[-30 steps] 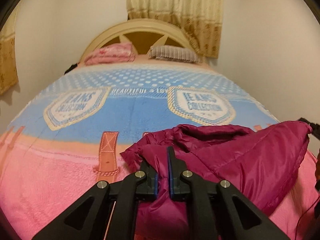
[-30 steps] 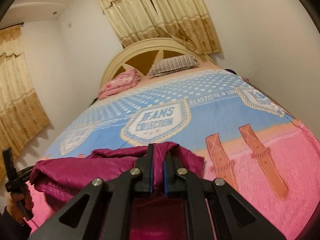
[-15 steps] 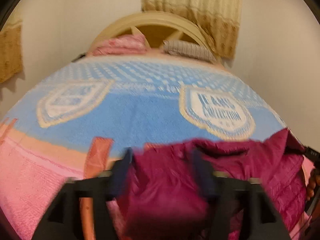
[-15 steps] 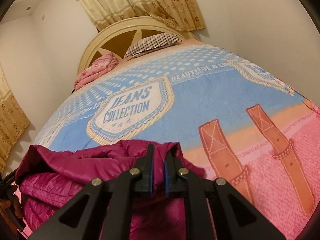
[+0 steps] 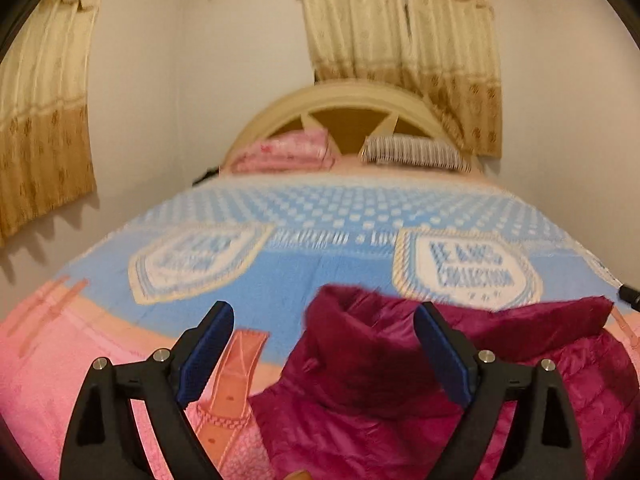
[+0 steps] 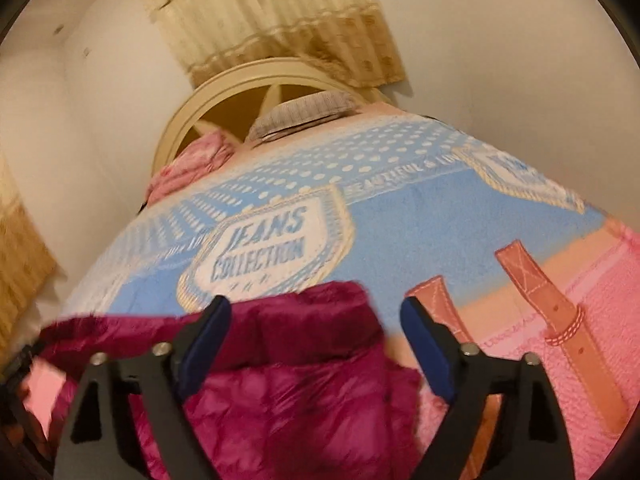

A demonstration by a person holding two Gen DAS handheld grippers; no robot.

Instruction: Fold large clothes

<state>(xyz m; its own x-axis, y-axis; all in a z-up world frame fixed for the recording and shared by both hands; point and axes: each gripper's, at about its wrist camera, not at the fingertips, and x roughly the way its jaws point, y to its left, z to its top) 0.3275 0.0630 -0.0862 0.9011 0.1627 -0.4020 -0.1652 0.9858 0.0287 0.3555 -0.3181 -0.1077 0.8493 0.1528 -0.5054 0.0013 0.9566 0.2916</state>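
A magenta quilted jacket point(image 5: 360, 400) lies bunched on the near end of the bed, its collar standing up. In the left wrist view my left gripper point(image 5: 324, 309) hangs just over it. Its jaws are wide and still opening, the collar lies loose between them, and the blue pads point(image 5: 206, 354) press on nothing. Seen from the right wrist, the same jacket point(image 6: 300, 400) lies under my right gripper point(image 6: 315, 305). Those jaws are also opening, with a fold of jacket between them but not pinched.
A blue and pink printed blanket point(image 5: 304, 272) covers the bed. A folded pink cloth point(image 5: 284, 152) and a striped pillow point(image 5: 412, 152) lie against the cream headboard point(image 5: 344, 100). Curtains point(image 5: 404, 40) hang behind it. White walls run close along both sides.
Both grippers were shut on the jacket and have let it go, left first, then right. Their jaws now stand wide, and the jacket has settled on the blanket.
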